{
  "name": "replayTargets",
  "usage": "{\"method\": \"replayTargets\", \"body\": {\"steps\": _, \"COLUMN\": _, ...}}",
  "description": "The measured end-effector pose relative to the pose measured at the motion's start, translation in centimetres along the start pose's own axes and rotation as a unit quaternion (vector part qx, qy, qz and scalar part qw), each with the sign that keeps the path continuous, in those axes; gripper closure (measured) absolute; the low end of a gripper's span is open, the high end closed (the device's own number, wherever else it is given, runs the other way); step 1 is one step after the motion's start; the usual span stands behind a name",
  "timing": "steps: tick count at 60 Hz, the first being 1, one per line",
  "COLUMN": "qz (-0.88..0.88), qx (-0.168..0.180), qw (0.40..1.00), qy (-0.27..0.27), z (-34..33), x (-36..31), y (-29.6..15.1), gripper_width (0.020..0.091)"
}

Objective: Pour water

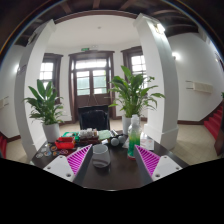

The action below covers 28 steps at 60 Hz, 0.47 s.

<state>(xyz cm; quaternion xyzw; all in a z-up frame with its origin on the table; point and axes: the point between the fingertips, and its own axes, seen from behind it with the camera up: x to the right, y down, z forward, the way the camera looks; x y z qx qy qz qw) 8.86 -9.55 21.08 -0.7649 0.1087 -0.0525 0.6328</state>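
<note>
**Desk:** What have you got in front of you?

**Me:** My tool [110, 160] sits low over a dark bench [120, 178], its fingers spread apart with nothing between the pink pads [80, 157]. A small grey cup-like thing [101, 155] stands just ahead of them, between the fingertips but not touched by them.

**Desk:** And the water?

**Me:** At about one o'clock from the fingers I see a clear bottle [135, 128] standing upright with a green bottle [131, 146] just beside it. I take those for the pouring things, though I can't tell which holds water.

**Desk:** Any labels or writing?

**Me:** Nothing I can read. Any print on the bottles is too small.

**Desk:** What else?

**Me:** A red object [65, 143] at ten o'clock, a dark chair [94, 119] at twelve beyond the bench, potted plants at left [45, 103] and right [133, 92], and dark-framed doors [91, 82] in the far wall.
</note>
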Motion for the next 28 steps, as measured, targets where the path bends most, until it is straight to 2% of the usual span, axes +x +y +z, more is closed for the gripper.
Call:
{"method": "replayTargets", "body": {"steps": 12, "qz": -0.034, "qx": -0.017, "qw": 0.999, "qy": -0.029, "z": -3.2, "x": -3.8, "y": 0.5, "gripper_width": 0.026}}
{"method": "replayTargets", "body": {"steps": 28, "qz": -0.042, "qx": -0.015, "qw": 0.997, "qy": -0.063, "z": -4.2, "x": -7.0, "y": 0.3, "gripper_width": 0.026}}
